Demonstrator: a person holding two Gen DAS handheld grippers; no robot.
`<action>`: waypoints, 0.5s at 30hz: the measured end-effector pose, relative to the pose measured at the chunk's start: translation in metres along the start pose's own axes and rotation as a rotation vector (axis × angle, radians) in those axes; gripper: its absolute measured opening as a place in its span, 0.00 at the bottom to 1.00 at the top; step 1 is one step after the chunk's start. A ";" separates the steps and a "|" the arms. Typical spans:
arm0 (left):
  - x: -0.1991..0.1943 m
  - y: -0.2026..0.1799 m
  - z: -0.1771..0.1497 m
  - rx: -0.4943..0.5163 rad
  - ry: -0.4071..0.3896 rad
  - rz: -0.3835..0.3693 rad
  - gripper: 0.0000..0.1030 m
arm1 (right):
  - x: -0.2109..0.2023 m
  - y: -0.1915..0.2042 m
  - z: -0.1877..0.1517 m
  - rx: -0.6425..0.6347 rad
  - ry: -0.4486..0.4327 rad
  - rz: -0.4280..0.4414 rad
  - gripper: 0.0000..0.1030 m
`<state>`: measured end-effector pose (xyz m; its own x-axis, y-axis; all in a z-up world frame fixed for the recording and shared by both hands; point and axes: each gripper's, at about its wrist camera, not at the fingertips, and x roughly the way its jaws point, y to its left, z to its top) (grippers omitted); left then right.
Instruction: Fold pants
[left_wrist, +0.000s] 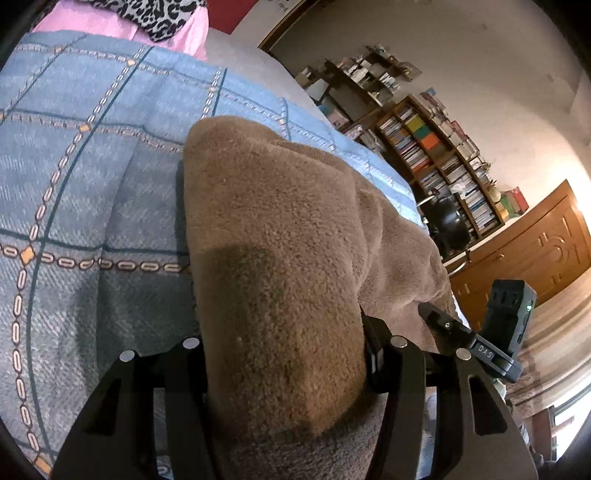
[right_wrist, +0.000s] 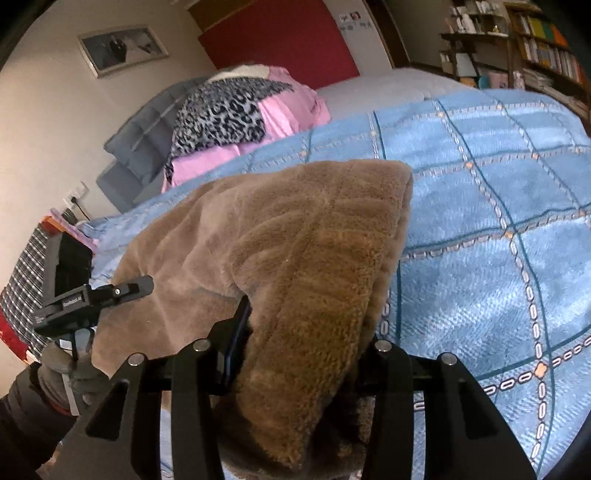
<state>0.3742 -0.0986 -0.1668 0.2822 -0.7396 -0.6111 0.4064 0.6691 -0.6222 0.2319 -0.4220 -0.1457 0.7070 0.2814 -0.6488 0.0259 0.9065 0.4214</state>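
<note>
The brown fleece pants (right_wrist: 295, 258) lie bunched on the blue bedspread (right_wrist: 498, 206), one end lifted. Left gripper (left_wrist: 284, 354) and right gripper (right_wrist: 306, 354) each clamp a thick wad of the pants. At least one fold seems made; flattening and further folds likely remain.

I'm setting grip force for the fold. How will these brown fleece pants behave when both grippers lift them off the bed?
The brown fleece pants will probably flop: they already drape in soft folds over the blue blanket. The thick pile bunched in the left gripper and right gripper suggests they compress and hold easily, unlikely to slip. They look bulky yet likely light.
</note>
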 end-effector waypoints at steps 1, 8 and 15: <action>0.001 0.002 -0.001 0.005 -0.001 0.001 0.56 | 0.003 -0.003 -0.002 0.007 0.006 0.000 0.43; 0.002 0.005 -0.002 0.032 0.005 0.084 0.74 | 0.005 -0.011 -0.011 0.042 0.011 -0.041 0.61; -0.036 -0.015 -0.013 0.092 -0.043 0.163 0.75 | -0.034 -0.008 -0.024 0.032 -0.031 -0.098 0.62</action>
<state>0.3464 -0.0813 -0.1415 0.3869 -0.6255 -0.6776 0.4290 0.7725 -0.4682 0.1907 -0.4310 -0.1416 0.7217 0.1817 -0.6679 0.1180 0.9185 0.3774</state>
